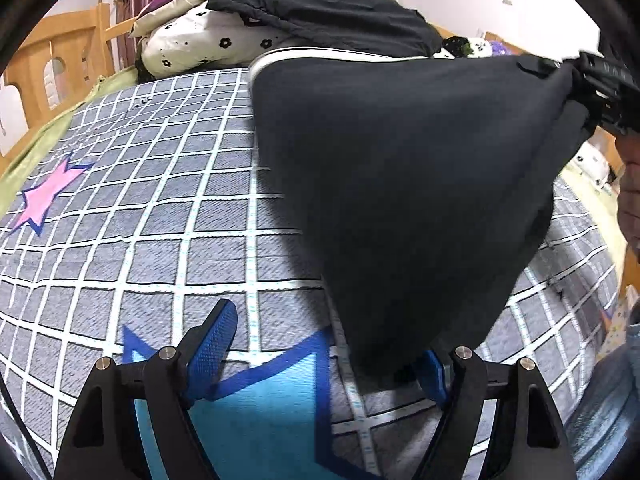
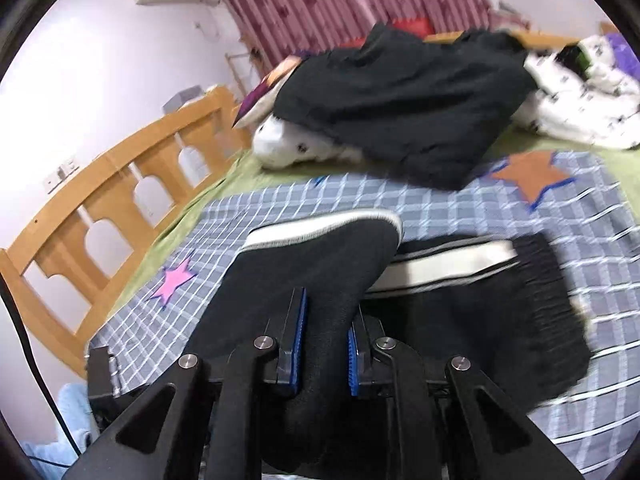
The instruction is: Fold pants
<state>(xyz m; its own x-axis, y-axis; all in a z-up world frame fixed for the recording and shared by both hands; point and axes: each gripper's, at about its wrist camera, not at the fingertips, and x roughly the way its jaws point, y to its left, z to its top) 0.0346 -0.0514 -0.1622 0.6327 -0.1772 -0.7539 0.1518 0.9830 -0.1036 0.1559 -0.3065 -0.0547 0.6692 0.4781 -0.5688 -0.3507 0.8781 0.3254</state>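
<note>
The black pants [image 1: 400, 184] with a white side stripe hang lifted over the checked bedspread [image 1: 160, 208]. In the left wrist view my left gripper [image 1: 320, 360] is open; its blue pads stand wide apart and the hanging cloth drapes over the right pad [image 1: 430, 376] without being clamped. My right gripper [image 1: 604, 88] shows at the upper right, pinching the cloth's top corner. In the right wrist view my right gripper [image 2: 326, 344] is shut on a fold of the pants [image 2: 312, 280], while the rest of the pants [image 2: 500, 312] lies on the bed with the stripe [image 2: 444, 264] showing.
A pile of dark clothes [image 2: 404, 96] rests on white flowered bedding [image 1: 208, 40] at the far side of the bed. A wooden headboard [image 2: 100, 200] runs along the left. Coloured stars [image 1: 48, 196] are printed on the bedspread. A cable [image 2: 36, 380] hangs at the left.
</note>
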